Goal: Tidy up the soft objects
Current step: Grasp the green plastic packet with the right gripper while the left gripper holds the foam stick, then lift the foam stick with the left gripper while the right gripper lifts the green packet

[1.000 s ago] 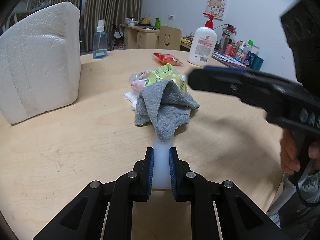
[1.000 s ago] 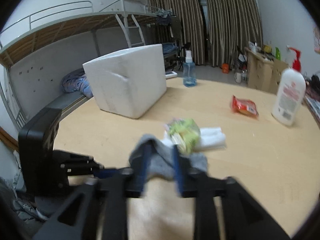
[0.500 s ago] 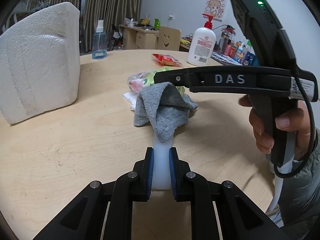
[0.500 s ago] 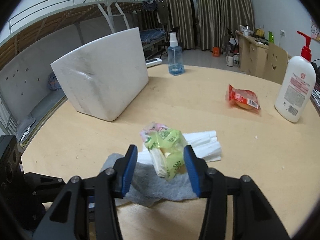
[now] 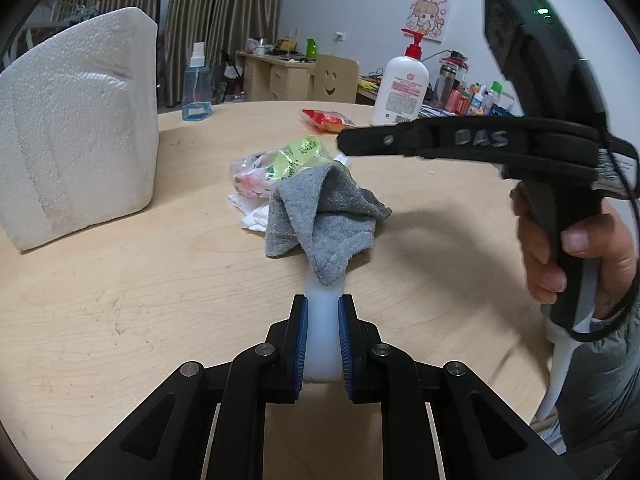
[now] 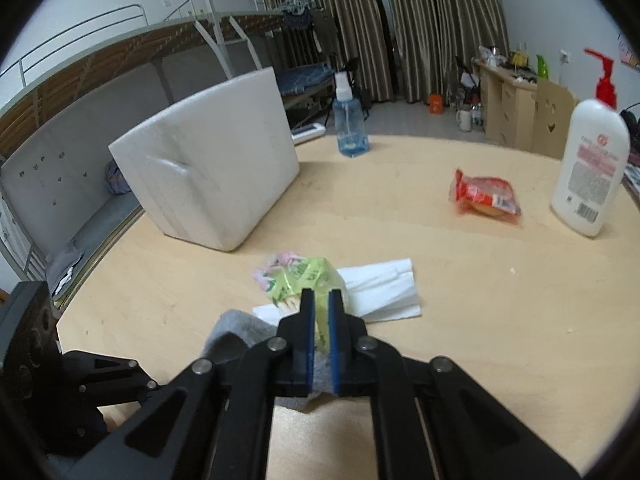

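Left tool [image 5: 322,340]: clamped on a white translucent object [image 5: 321,332], its far end hidden under the grey cloth [image 5: 326,216]; what it is cannot be told.
Right tool [image 6: 320,320]: jaws together, pinching the green-printed plastic packet [image 6: 300,276] at its near edge; grey fabric also shows low between the pads.
Soft objects: grey cloth, packet and white tissue [image 6: 380,288] lie heaped together near the middle of the table [image 5: 120,280], the cloth draped over the white object.
Other items: foam box [image 6: 212,168], red snack bag [image 6: 486,196], lotion bottle [image 6: 588,168] and spray bottle [image 6: 351,120] stand well apart from the heap.
Step in hand: judged to be the separating of the packet from the pile.
Next move calls for: a lift clear of the cloth, with a check that the cloth is not dragged along; the left tool steadying its load meanwhile.
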A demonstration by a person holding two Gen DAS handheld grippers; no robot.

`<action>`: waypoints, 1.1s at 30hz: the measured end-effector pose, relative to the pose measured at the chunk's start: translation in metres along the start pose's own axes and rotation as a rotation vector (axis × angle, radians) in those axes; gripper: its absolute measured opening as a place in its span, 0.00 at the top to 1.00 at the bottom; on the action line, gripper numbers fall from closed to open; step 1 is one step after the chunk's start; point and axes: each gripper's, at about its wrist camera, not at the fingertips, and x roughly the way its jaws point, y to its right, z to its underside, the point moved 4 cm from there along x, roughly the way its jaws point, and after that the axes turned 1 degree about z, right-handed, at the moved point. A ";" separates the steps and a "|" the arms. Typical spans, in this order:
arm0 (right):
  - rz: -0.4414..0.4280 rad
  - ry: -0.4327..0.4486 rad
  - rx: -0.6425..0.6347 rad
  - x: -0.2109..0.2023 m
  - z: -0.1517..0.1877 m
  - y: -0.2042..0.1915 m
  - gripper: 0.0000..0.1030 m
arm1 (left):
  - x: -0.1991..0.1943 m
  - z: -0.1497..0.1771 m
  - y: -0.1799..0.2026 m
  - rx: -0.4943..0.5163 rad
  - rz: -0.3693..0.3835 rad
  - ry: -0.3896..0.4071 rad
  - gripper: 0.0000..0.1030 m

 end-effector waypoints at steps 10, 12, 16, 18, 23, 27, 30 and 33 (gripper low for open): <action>0.051 -0.053 -0.108 0.017 -0.009 -0.020 0.35 | -0.003 0.001 0.000 0.003 -0.003 0.012 0.84; 0.052 -0.069 -0.112 0.024 -0.009 -0.021 0.35 | -0.005 0.003 -0.001 -0.001 0.000 0.013 0.84; 0.063 -0.118 -0.115 0.038 -0.006 -0.019 0.35 | -0.007 0.003 -0.002 -0.001 -0.004 0.011 0.84; 0.071 -0.136 -0.112 0.043 -0.003 -0.018 0.40 | -0.008 0.004 -0.002 0.003 -0.001 0.014 0.84; 0.047 -0.120 -0.097 0.038 -0.002 -0.016 0.73 | -0.013 0.004 -0.005 0.001 0.001 0.022 0.84; 0.039 -0.084 -0.076 0.026 -0.006 -0.015 0.73 | -0.017 0.005 -0.010 -0.008 -0.011 0.033 0.84; 0.031 -0.056 -0.060 0.017 -0.009 -0.012 0.73 | -0.023 0.003 -0.015 -0.012 -0.013 0.044 0.84; 0.018 -0.028 -0.038 0.007 -0.011 -0.009 0.73 | -0.032 0.000 -0.018 -0.009 -0.024 0.065 0.84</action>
